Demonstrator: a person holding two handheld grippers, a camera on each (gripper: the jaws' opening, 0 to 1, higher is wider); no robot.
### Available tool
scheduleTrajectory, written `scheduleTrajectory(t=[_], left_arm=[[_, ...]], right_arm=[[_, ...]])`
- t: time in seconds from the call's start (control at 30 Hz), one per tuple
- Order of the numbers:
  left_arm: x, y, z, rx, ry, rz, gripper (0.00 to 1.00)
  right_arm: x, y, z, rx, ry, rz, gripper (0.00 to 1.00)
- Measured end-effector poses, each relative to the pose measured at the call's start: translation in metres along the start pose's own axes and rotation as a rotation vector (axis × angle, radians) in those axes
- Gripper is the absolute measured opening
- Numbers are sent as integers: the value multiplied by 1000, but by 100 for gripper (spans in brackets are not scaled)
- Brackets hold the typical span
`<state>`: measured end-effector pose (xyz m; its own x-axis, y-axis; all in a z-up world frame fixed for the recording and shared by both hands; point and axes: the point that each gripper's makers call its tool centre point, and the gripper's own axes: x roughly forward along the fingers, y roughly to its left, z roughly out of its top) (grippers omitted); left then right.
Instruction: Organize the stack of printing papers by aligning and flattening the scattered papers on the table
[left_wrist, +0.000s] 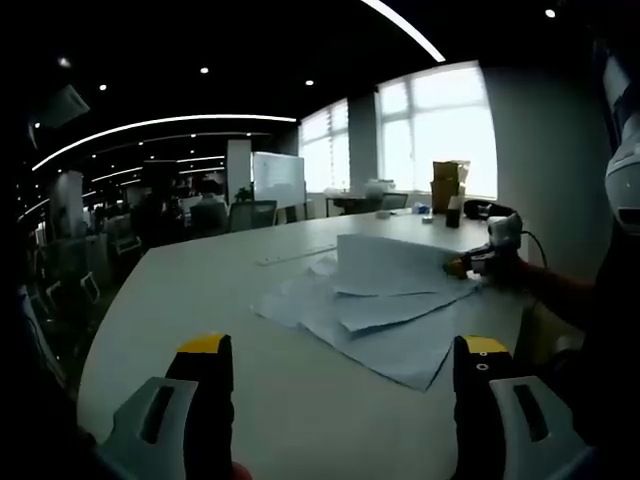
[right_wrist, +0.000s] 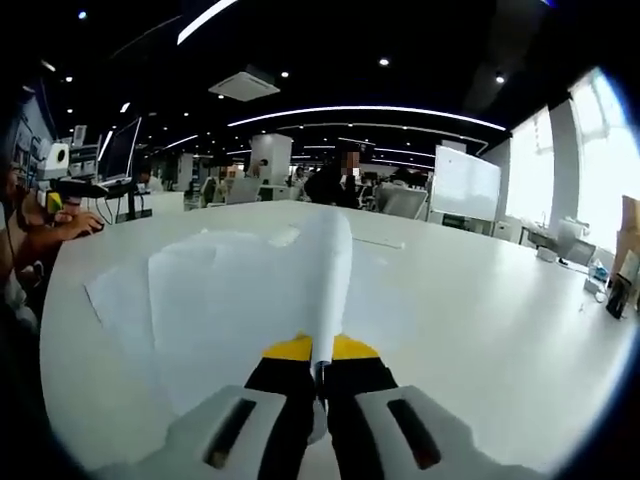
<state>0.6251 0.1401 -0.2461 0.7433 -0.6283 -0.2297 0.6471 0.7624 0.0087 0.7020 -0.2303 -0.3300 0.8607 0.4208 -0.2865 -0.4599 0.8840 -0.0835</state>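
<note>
Several white printing papers (left_wrist: 385, 310) lie fanned and skewed on the white table (left_wrist: 200, 290). One sheet (left_wrist: 395, 262) is lifted by its right edge, held by my right gripper (left_wrist: 462, 266) seen at the table's right side. In the right gripper view that gripper (right_wrist: 320, 372) is shut on the sheet (right_wrist: 330, 270), which rises edge-on from between the yellow-tipped jaws, with the other papers (right_wrist: 200, 290) spread flat beneath. My left gripper (left_wrist: 342, 352) hangs open over the near table, short of the papers, with nothing between its jaws.
A cardboard box (left_wrist: 447, 183) and a dark bottle (left_wrist: 454, 211) stand at the table's far end near the windows. Chairs (left_wrist: 250, 213) and a whiteboard (left_wrist: 278, 178) line the far side. A person's hand (right_wrist: 75, 225) rests at the left table edge, by monitors (right_wrist: 118, 150).
</note>
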Motion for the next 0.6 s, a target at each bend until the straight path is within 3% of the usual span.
scheduleTrajectory(t=[0.6], left_arm=[[-1, -1, 1, -2, -5, -2, 94]], right_arm=[[-1, -4, 0, 24, -1, -13, 0]])
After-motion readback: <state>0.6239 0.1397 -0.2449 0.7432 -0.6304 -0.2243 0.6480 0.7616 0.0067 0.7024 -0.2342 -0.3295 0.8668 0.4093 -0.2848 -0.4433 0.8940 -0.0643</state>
